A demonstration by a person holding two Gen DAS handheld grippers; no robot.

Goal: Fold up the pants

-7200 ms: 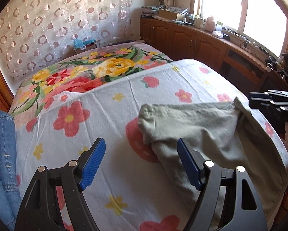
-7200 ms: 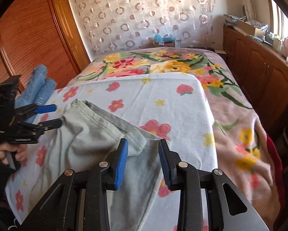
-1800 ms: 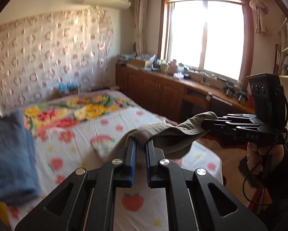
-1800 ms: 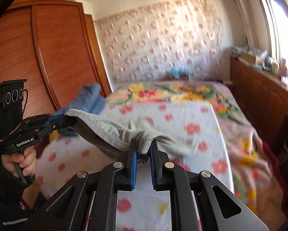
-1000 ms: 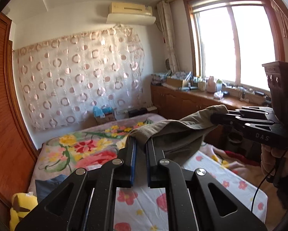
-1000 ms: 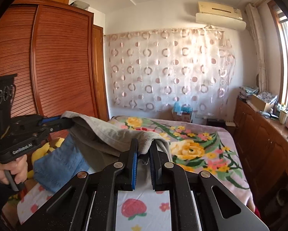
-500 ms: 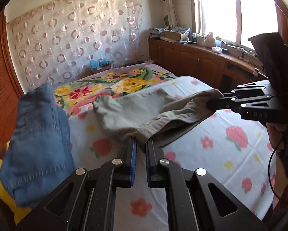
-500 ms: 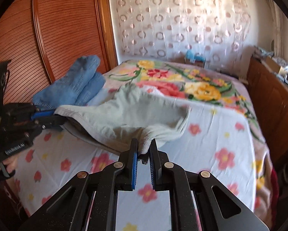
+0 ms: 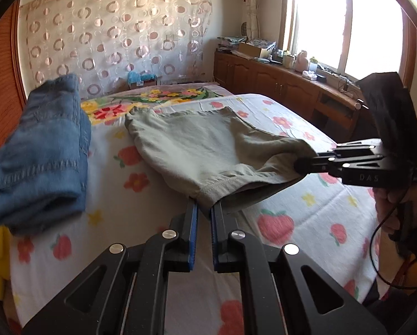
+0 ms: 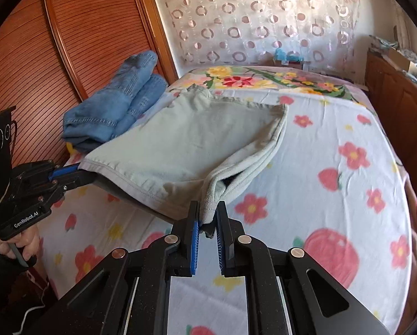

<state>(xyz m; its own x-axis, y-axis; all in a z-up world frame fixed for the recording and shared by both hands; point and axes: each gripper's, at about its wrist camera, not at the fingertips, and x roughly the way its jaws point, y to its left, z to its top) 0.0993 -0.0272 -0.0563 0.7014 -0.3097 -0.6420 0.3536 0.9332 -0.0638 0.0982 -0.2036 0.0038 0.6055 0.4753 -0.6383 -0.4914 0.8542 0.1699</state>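
Olive pants (image 9: 197,145) are lying folded on the flowered bed sheet (image 9: 141,223), their near edge lifting off it between both claws. Left gripper (image 9: 204,209) and right gripper (image 10: 207,217) are each pinching a near corner, jaws pressed together on cloth. Folded jeans (image 9: 41,156) are sitting left of the left claw.

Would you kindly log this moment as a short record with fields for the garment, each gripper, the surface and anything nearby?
garment: grey-green pants, far part lying on the bed, near edge held up
left gripper: jaws shut on one near corner of the pants
right gripper: jaws shut on the other near corner
surface: bed with floral sheet
nearby: folded blue jeans at the bed's edge beside the wooden wardrobe
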